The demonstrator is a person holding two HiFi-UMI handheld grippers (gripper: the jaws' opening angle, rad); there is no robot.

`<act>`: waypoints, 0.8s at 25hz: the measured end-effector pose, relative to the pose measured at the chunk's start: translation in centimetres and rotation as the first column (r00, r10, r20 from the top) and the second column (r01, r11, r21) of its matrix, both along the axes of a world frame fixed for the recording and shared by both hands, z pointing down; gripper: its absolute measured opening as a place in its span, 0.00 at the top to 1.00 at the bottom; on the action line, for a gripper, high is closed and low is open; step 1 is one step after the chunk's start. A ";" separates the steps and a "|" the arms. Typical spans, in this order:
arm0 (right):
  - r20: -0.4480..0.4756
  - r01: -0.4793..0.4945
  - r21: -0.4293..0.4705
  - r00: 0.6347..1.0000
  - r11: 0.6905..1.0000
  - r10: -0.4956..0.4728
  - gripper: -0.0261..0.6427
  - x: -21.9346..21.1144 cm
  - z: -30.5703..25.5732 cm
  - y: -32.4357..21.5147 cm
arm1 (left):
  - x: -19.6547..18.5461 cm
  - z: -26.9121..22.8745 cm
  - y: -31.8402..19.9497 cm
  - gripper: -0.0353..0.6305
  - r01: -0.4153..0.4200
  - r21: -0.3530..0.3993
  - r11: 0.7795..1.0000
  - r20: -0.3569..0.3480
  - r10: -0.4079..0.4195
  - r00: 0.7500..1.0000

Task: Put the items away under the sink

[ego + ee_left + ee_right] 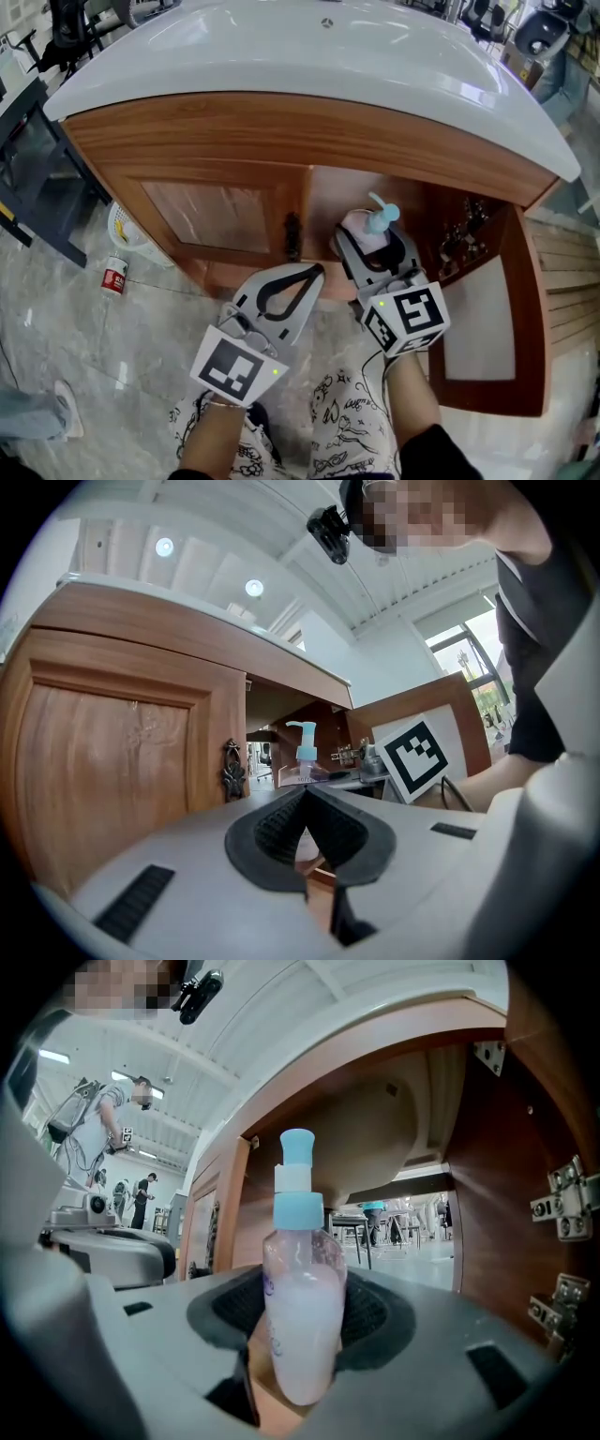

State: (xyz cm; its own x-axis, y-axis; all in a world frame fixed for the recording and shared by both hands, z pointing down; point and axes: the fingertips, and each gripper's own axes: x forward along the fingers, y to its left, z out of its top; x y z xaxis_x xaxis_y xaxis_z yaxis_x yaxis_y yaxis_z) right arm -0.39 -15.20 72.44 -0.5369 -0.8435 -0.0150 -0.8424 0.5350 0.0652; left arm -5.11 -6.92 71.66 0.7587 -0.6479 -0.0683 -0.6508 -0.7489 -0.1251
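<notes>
A wooden cabinet [216,141] stands under a white sink [309,56]. Its left door [211,214] is closed, with a dark ornate handle [292,234] at the inner edge. Its right door [487,347] is swung wide open toward the person. The right gripper [375,248] is clamped on a clear pump bottle [302,1316], its dark pads pressing on both sides of the lower body. The bottle stands upright, mostly full of a pale milky liquid, with a light blue collar and pump head. It is held at the mouth of the cabinet's open right half, just right of the closed door's handle. Whether it has passed the front edge cannot be told. Inside the cabinet the rounded underside of the basin hangs above, and metal hinges [562,1204] sit on the wood at the right of the opening. The left gripper [305,803] is in front of the cabinet's closed door, below the handle, with its jaws together at the tips and nothing between them. On the floor to the left of the cabinet lie a small red and white can [114,277] and a white basket [127,228].
</notes>
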 end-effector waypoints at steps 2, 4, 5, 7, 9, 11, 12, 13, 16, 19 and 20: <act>-0.006 -0.001 0.002 1.000 1.000 0.001 0.63 -0.1 0.0 -0.4 | 0.1 0.3 0.0 0.94 -0.002 -0.016 1.000 -0.010 0.002 1.000; -0.007 -0.004 0.010 1.000 1.000 0.004 0.63 -0.2 -0.2 -0.9 | 0.6 0.3 0.1 0.94 -0.017 -0.003 1.000 0.003 0.017 1.000; -0.008 -0.005 0.011 1.000 1.000 0.005 0.63 -0.2 -0.3 -1.1 | 0.8 0.3 0.2 0.94 -0.022 0.009 1.000 0.008 0.022 1.000; -0.015 -0.007 0.007 1.000 1.000 0.007 0.63 -0.2 -0.2 -1.5 | 0.9 0.4 0.3 0.94 -0.022 0.003 1.000 -0.006 0.022 1.000; -0.025 -0.009 0.001 1.000 1.000 0.009 0.63 -0.2 0.0 -2.1 | 0.7 0.5 0.1 0.94 -0.015 -0.019 1.000 -0.033 0.014 0.999; -0.035 -0.009 -0.003 0.999 1.000 0.009 0.63 -0.3 0.1 -2.6 | 0.4 0.5 0.0 0.94 -0.009 -0.022 1.000 -0.041 0.008 0.999; -0.041 -0.009 -0.005 0.999 1.000 0.008 0.63 -0.4 0.2 -2.8 | 0.3 0.5 0.1 0.94 -0.006 -0.021 1.000 -0.039 0.005 0.999; -0.043 -0.009 -0.008 0.999 1.000 0.009 0.63 -0.5 0.2 -3.0 | 0.1 0.6 0.1 0.94 -0.004 -0.021 1.000 -0.036 0.003 0.999; -0.032 -0.013 -0.023 0.999 1.000 0.012 0.63 -0.6 0.3 -3.5 | -0.1 0.4 0.2 0.94 -0.010 -0.010 1.000 -0.032 0.010 0.999; -0.055 -0.010 -0.040 0.998 0.999 0.008 0.63 -1.0 0.9 -3.8 | -0.6 0.5 0.3 0.94 0.001 -0.016 1.000 -0.052 -0.001 0.999; -0.063 -0.007 -0.046 0.998 0.999 0.004 0.63 -1.2 1.1 -4.0 | -0.7 0.6 0.3 0.94 0.002 -0.021 1.000 -0.056 -0.004 0.998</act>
